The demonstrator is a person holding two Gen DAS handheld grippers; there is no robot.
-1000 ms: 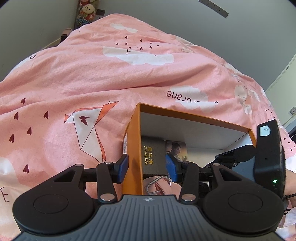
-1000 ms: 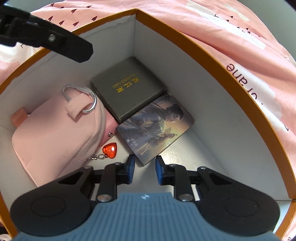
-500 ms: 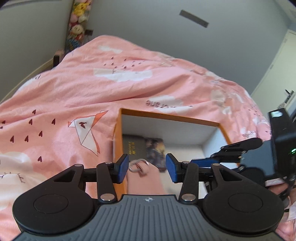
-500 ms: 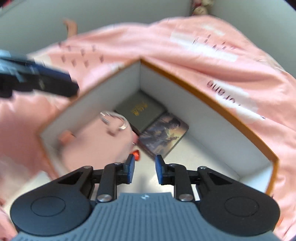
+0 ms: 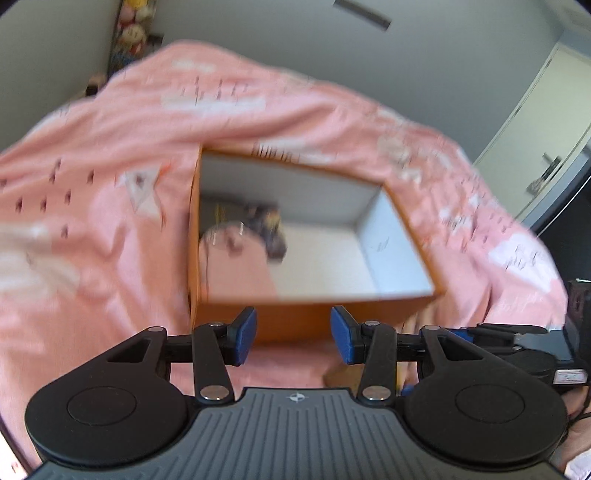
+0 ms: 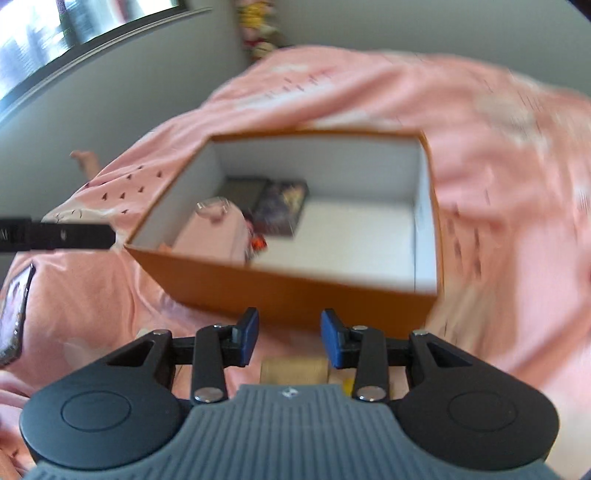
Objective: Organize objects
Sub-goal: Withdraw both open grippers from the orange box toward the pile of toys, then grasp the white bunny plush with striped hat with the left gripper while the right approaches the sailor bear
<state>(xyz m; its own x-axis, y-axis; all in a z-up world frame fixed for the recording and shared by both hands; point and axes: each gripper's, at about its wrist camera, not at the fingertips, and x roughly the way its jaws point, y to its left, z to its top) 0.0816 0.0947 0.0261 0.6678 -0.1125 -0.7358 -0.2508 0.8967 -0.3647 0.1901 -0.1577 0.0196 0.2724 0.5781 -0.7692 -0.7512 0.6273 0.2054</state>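
Note:
An open orange box (image 5: 314,321) (image 6: 295,291) with white inside walls sits on the pink bedspread. Inside it lie a pink pouch (image 6: 218,232) (image 5: 236,258) with a metal ring, a dark flat box (image 6: 242,188), a picture card (image 6: 284,210) and a small red gem charm (image 6: 258,243). My left gripper (image 5: 291,336) is open and empty, just in front of the box's near wall. My right gripper (image 6: 290,336) is open and empty, also in front of the box, above a tan block (image 6: 293,371) on the bed.
The pink bedspread (image 5: 92,221) with cloud and bird prints covers the bed all round. A phone (image 6: 14,314) lies at the left edge of the right wrist view. Plush toys (image 5: 129,33) stand by the grey wall at the bed's far end.
Both grippers have pulled up and back out of the box, from inside it to in front of its near wall. The right gripper's jaws have opened wider. The views are motion-blurred.

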